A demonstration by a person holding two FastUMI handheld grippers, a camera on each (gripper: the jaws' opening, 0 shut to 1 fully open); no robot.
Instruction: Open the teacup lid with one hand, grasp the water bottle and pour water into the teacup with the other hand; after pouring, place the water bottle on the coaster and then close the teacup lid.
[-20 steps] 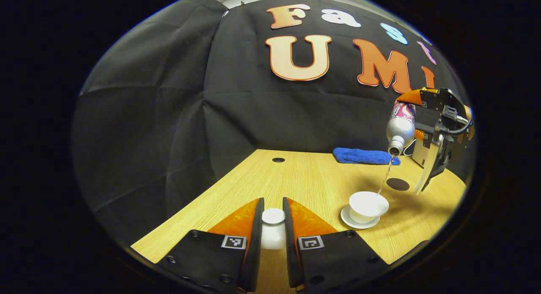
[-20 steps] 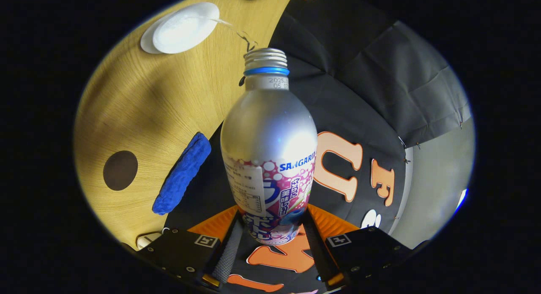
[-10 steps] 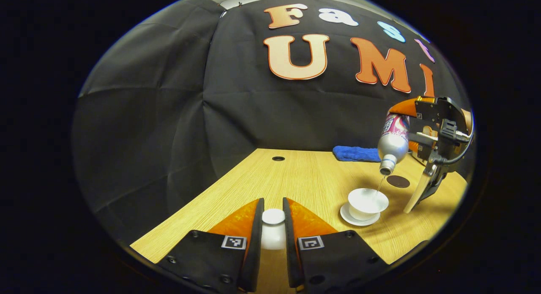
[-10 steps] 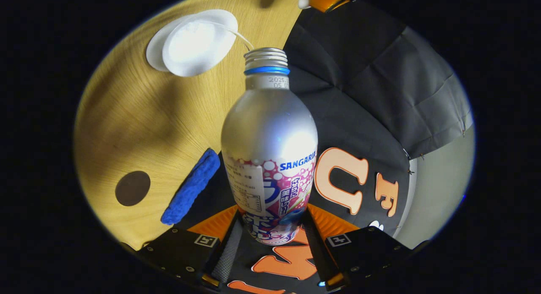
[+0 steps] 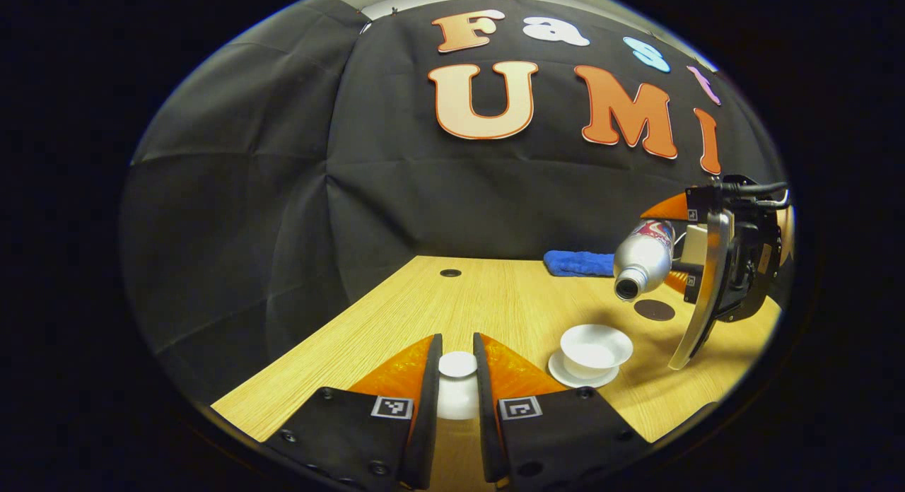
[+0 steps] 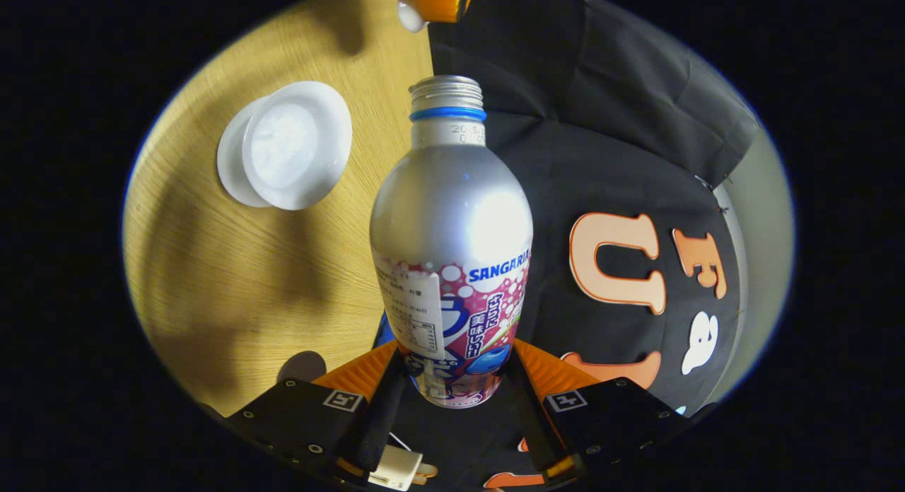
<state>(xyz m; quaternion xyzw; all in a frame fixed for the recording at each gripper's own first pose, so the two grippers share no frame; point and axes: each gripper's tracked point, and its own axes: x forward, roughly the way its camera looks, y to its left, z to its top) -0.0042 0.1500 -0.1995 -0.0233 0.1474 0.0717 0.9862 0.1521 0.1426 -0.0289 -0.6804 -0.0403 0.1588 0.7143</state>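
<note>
Right gripper clamps the water bottle tilted above the teacup, left gripper pinches the lid near the teacup; uncapped bottle may dribble on the way to the coaster behind the teacup.

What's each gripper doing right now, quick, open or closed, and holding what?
Left gripper: closed on the teacup lid, held above the table.
Right gripper: closed on the water bottle, tipped near level.

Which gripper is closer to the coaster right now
Right. The right gripper holds the water bottle in the air just above the dark coaster. The left gripper, shut on the teacup lid, is across the teacup from it.
</note>
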